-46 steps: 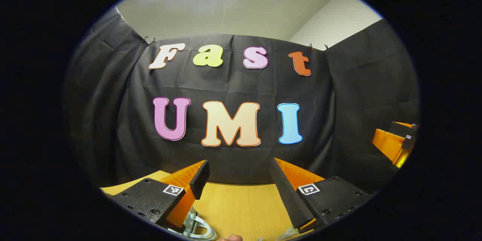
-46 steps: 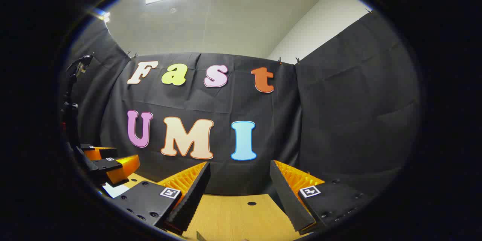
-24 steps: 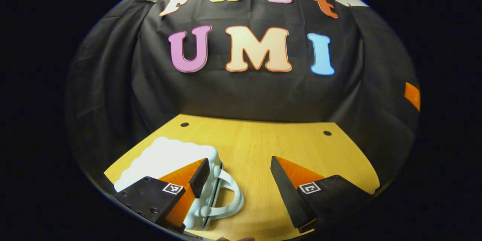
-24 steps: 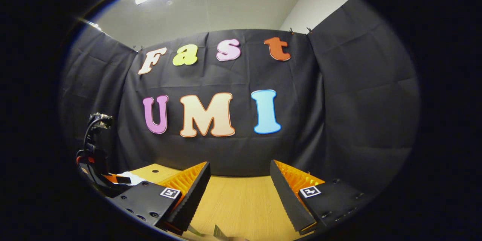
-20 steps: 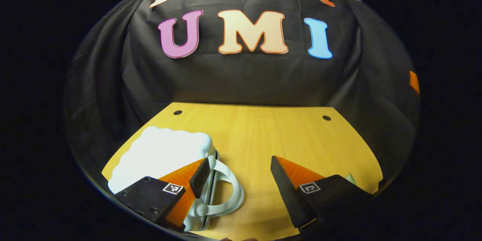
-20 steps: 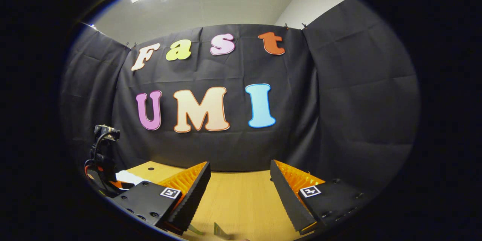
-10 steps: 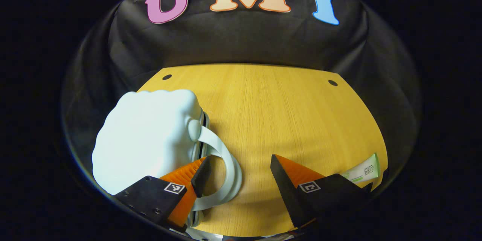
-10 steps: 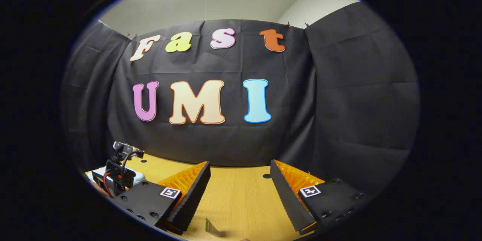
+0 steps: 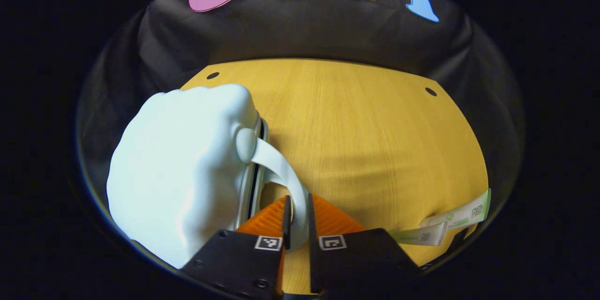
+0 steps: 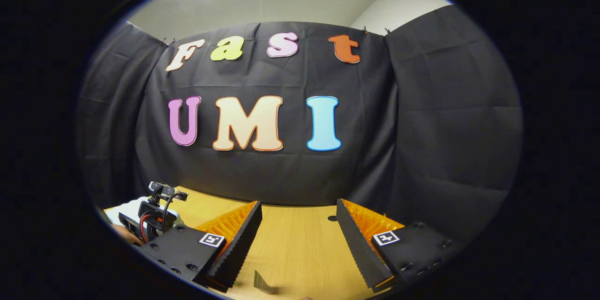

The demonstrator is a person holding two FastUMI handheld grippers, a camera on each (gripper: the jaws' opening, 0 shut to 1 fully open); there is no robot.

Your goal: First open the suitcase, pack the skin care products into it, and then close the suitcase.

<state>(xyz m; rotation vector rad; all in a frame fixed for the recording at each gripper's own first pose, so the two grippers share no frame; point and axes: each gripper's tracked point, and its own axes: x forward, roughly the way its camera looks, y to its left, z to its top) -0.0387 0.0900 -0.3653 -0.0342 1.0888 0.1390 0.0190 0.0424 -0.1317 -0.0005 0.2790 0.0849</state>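
A pale, puffy suitcase lies closed on the wooden table, left of centre in the left gripper view. Its curved handle arches out to the right, and my left gripper is shut on the handle's outer bend. Two skin care tubes lie near the table's right front edge. In the right gripper view, my right gripper hovers open above the table with nothing between its fingers. Far left in that view are the left gripper and a bit of the suitcase.
Two small round holes mark the table's far corners. Black cloth walls close the booth behind and on both sides. A small dark tube end pokes up at the bottom of the right gripper view.
My left gripper tilted down toward the table, moved to the suitcase handle and went from open to shut on it. The right gripper stayed open and barely shifted.
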